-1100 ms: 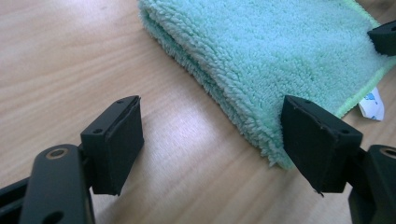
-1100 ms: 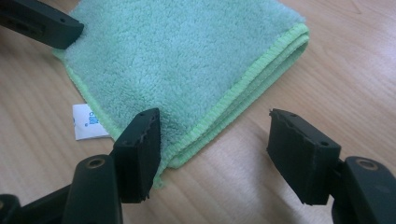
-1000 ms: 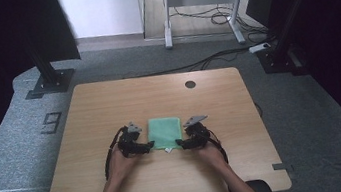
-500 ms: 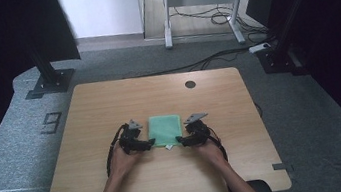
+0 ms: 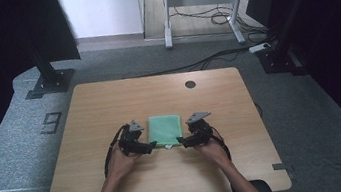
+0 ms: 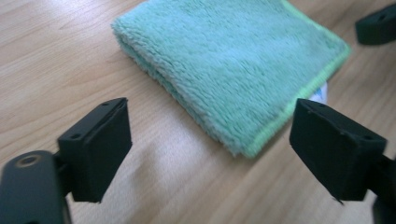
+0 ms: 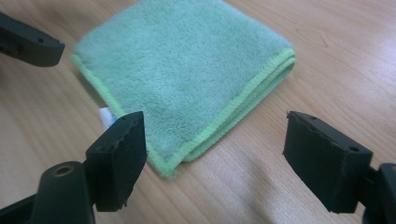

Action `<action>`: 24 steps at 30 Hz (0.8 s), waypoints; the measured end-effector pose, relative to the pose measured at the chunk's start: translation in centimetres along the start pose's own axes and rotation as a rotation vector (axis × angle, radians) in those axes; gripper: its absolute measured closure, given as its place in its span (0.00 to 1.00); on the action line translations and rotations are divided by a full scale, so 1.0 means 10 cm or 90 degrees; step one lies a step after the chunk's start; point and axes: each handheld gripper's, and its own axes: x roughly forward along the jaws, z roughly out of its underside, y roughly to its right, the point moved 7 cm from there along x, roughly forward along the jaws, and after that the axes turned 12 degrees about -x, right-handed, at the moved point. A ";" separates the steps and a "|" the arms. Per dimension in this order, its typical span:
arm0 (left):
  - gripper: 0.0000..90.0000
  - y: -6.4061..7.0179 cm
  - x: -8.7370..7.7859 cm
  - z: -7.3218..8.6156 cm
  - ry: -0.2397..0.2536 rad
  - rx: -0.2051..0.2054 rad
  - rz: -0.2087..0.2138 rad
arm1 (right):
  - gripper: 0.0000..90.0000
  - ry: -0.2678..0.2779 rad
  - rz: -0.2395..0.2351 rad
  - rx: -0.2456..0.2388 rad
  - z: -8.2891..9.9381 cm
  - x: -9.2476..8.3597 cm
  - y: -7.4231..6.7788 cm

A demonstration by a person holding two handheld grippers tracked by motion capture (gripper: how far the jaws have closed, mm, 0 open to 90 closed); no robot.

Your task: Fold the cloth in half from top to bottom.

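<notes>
Two grippers flank a folded green cloth [image 5: 165, 130] at table [image 5: 108, 99] centre: left gripper [image 5: 151, 147] at its 8 o'clock, right gripper [image 5: 181, 140] at 4, both w/ jaws just opened wide, nothing between. Cloth looks soft, light, floppy, prob. non-slip; best pinch near corners thru all layers

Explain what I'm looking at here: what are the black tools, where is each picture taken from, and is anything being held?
A person sits at a wooden table with a two-jaw tool in each hand. The high view looks down from above: the left hand-held gripper and the right hand-held gripper flank a folded green cloth. The other two pictures come from cameras riding on each tool, looking along its black jaws. Both sets of jaws have just been opening and stand wide. The cloth lies flat on the table; nothing is held. A small white tag peeks from its near edge.
</notes>
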 end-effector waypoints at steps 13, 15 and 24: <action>0.05 0.05 -0.27 0.19 0.001 0.037 -0.018 | 0.14 0.012 0.001 -0.013 0.05 -0.34 -0.04; 0.03 0.05 -0.32 0.23 0.003 0.043 -0.025 | 0.12 0.011 0.001 -0.016 0.07 -0.39 -0.05; 0.00 -0.02 -0.48 0.45 0.002 0.051 -0.044 | 0.00 0.011 0.017 -0.017 0.24 -0.59 -0.07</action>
